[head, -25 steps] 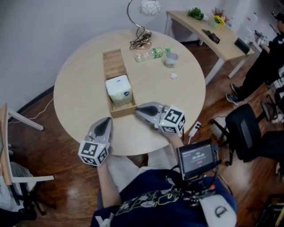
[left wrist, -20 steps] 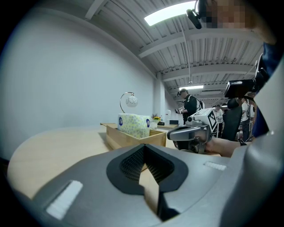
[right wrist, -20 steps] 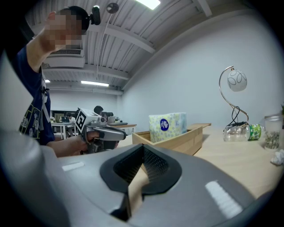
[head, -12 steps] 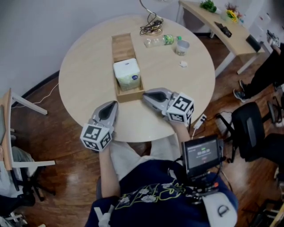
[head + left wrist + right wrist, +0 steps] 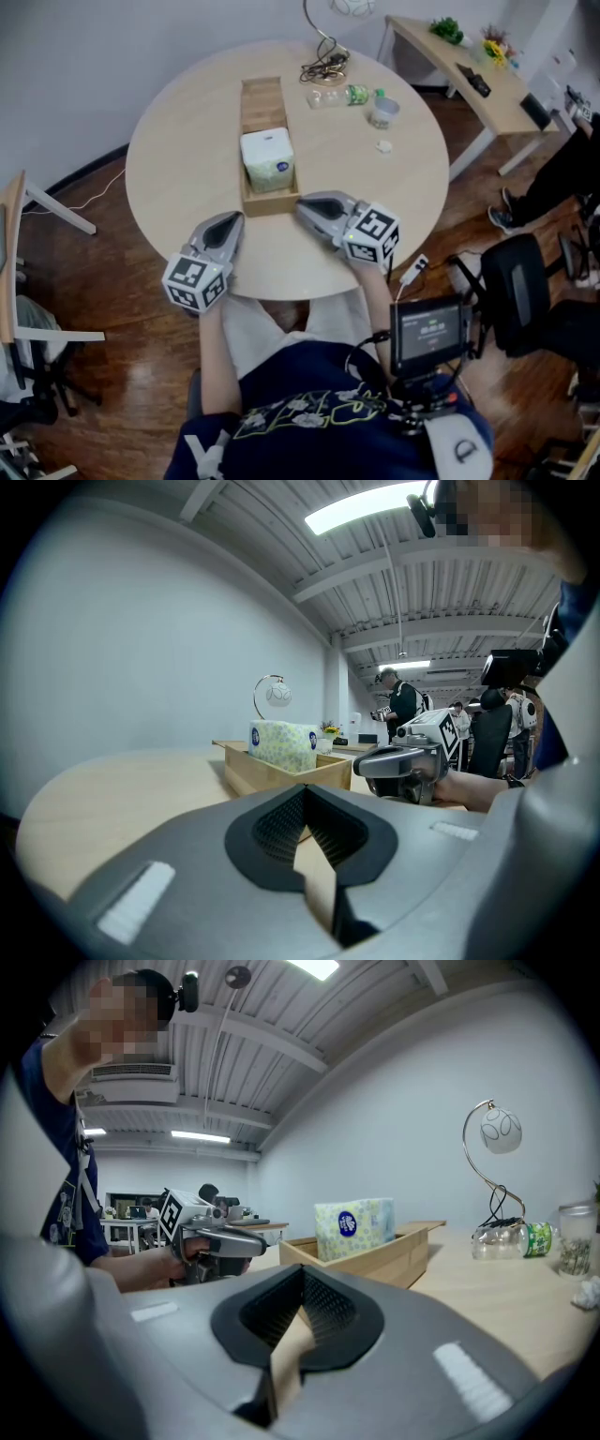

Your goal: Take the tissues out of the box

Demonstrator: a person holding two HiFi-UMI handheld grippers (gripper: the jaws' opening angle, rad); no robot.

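Nothing on the table has shifted since the earlier frames; only the head view has drifted a little. The tissue pack point(image 5: 268, 159) stands upright in the near end of the long wooden box point(image 5: 262, 97), ahead of both grippers and between their lines of aim. The right gripper point(image 5: 306, 205) rests with its tip just beside the box's near right corner, jaws closed together on nothing. The left gripper point(image 5: 229, 219) lies near the box's near left corner but apart from it, jaws likewise pressed together and empty. Both sit on the round table point(image 5: 183, 131). Beyond the right gripper, well apart, are a plastic bottle point(image 5: 339, 95), a glass cup point(image 5: 384, 112) and a lamp's coiled cable point(image 5: 324, 67).
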